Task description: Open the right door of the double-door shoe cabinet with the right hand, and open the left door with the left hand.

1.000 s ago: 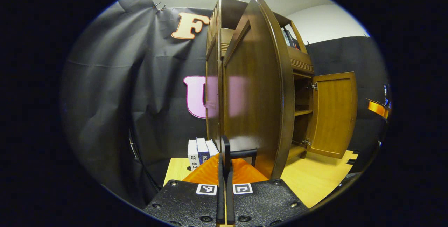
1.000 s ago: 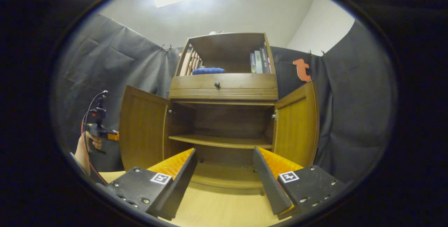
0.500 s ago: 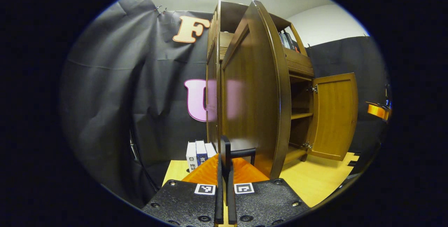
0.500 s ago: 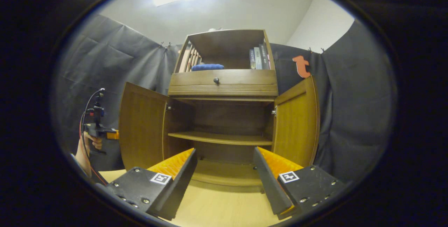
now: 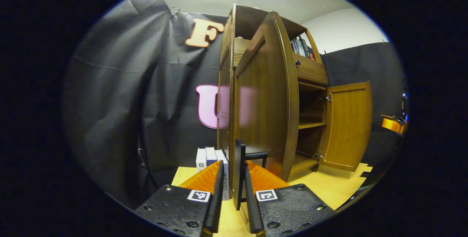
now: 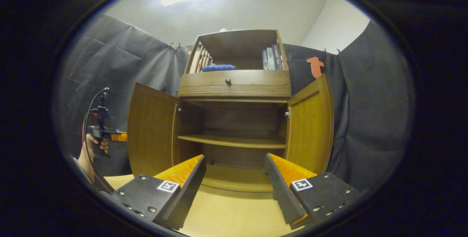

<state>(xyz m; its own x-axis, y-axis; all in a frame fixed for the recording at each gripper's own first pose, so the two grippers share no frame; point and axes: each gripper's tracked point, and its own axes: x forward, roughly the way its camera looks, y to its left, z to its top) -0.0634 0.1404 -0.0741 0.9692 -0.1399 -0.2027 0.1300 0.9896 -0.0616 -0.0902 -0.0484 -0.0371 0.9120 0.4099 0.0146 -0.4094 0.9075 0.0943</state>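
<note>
Left claw (image 5: 234, 196) is slightly parted around the black handle (image 5: 244, 164) of the left door (image 5: 265, 109); fingers flank the bar w/ a gap on the left side, contact on the right can't be judged. Right claw (image 6: 236, 182) is wide open, holding nothing, facing the cabinet (image 6: 234, 116) interior. Both the left door and right door (image 6: 310, 127) stand swung out. Boxes (image 5: 210, 156) beside the cabinet carry print too small to read. Square black-and-white markers sit on the claw bodies.
</note>
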